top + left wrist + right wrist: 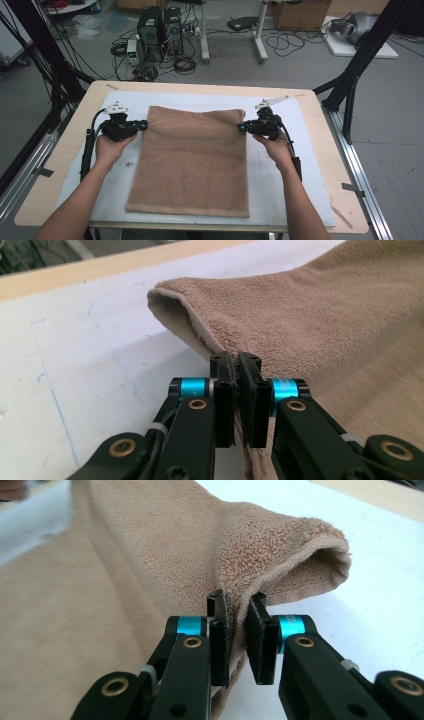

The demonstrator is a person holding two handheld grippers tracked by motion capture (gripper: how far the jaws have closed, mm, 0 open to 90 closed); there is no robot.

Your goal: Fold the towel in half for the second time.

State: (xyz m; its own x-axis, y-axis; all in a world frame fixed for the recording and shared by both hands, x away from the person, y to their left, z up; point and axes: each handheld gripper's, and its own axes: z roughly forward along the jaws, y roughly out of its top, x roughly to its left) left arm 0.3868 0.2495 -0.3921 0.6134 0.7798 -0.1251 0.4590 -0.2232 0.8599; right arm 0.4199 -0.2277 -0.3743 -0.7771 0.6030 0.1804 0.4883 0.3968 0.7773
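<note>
Towel [192,160] lay flat on white mat [280,200], on table [325,150]. I had left gripper [145,124] clenched on towel's far left edge, right gripper [241,127] clenched on far right edge. I saw pinched edges lifted off mat, curling near both far corners.

This is a robotics or recording lab, not a home. The light wooden table [320,150] topped with a white mat stands on a bare grey floor. Beyond its far edge sit two black computer towers [161,31] amid tangled black cables [182,64]. Black metal frame struts [367,47] rise beside its right corner, and brown cardboard boxes [300,14] stand farther behind it.
</note>
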